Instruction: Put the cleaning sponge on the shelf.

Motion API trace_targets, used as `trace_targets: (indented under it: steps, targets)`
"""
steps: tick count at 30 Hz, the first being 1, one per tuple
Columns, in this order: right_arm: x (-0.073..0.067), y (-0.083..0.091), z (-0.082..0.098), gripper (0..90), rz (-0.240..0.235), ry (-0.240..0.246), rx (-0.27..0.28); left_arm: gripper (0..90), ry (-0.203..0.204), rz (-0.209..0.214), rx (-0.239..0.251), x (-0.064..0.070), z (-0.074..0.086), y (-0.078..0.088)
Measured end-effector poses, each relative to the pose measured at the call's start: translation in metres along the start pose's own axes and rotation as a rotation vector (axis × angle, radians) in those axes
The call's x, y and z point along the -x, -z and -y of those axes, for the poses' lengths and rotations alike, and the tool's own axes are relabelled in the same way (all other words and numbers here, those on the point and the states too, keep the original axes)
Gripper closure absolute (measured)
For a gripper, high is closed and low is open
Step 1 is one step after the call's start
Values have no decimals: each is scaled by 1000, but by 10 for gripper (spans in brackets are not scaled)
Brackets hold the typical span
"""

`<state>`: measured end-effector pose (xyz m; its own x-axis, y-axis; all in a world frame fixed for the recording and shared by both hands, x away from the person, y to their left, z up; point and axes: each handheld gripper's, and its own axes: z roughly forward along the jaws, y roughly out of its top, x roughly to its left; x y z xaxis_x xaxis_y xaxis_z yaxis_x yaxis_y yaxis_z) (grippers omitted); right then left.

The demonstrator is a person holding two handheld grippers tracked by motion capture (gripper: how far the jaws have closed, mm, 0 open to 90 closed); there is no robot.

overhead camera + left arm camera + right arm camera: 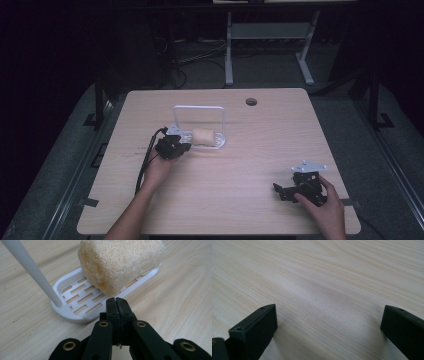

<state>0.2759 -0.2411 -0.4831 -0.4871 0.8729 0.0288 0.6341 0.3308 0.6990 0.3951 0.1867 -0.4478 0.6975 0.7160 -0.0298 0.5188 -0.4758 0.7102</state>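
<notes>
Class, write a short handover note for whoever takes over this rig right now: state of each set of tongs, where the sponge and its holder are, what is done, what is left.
Left tongs: jaws shut on nothing, tips just short of the sponge.
Right tongs: jaws wide open over bare table, holding nothing.
Sponge: lies on the slotted white tray, toward one end; the tray's white handle loop stands over it.
Done: the sponge sits in the tray.
Left: judging by the pose, probably opening the left tongs to grasp the sponge; no grip yet.
</notes>
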Motion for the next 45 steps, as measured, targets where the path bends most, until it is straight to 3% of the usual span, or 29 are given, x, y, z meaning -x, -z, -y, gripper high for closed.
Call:
trace_targets:
  steps: [7, 11, 16, 22, 25, 31, 45]
  targets:
    - [0, 0, 0, 6, 0, 0, 0, 851, 10, 6, 0, 2, 2, 12]
    - [0, 0, 0, 6, 0, -1, 0, 780, -8, 1, -7, 5, 4, 19]
    - [0, 0, 0, 6, 0, 0, 0, 633, -9, -4, -4, 8, 7, 26]
    - [0, 0, 0, 6, 0, 0, 0, 385, -18, -26, 7, 13, 19, 42]
    - [0, 0, 0, 6, 0, 0, 0, 302, -17, -26, 6, 13, 25, 51]
    - [0, 0, 0, 7, 0, 0, 0, 238, -17, -33, 14, 16, 41, 67]
    - [0, 0, 0, 7, 0, 1, 0, 198, 5, -52, 14, 16, 76, 88]
